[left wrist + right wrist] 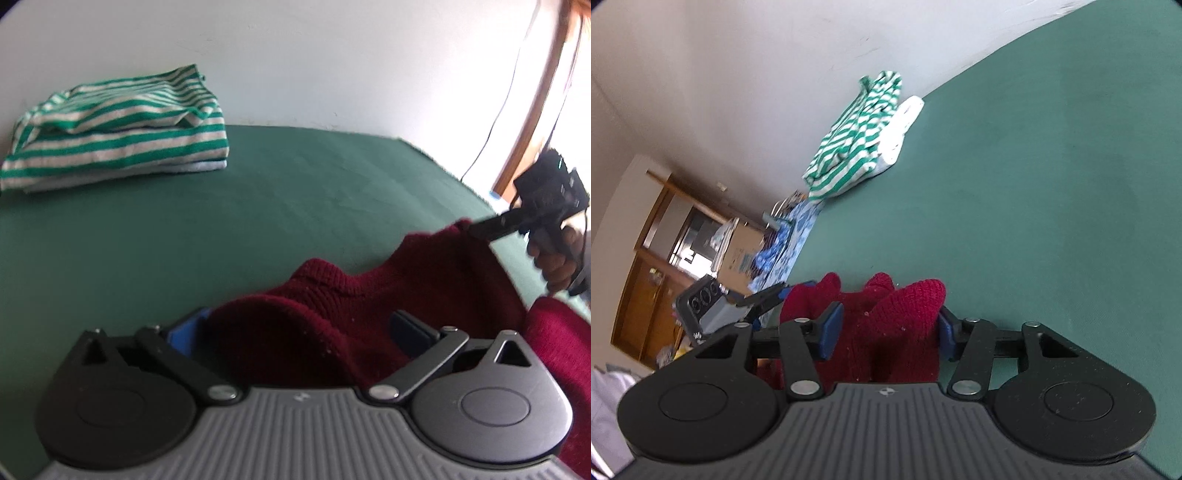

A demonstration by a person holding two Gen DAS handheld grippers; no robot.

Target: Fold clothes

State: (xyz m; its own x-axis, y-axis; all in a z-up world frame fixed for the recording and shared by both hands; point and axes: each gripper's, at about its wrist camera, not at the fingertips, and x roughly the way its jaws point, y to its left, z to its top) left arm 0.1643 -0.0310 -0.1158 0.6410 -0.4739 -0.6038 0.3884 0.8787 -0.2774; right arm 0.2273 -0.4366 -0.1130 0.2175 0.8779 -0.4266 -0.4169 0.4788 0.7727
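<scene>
We see a green-covered desk [258, 206] with a folded striped shirt [118, 125] parked at its far edge by the wall, likely to keep the middle free. A maroon sweater [424, 280] hangs between both tools near the front edge. The left tool [295, 332] stands wide, knit bunched between its pads but seemingly unpressed. The right tool [890, 332] is about half open with knit filling the gap; we judge it gripped. Only the left view shows the hand [557, 258]; only the right shows a white item [901, 125] under the shirt.
</scene>
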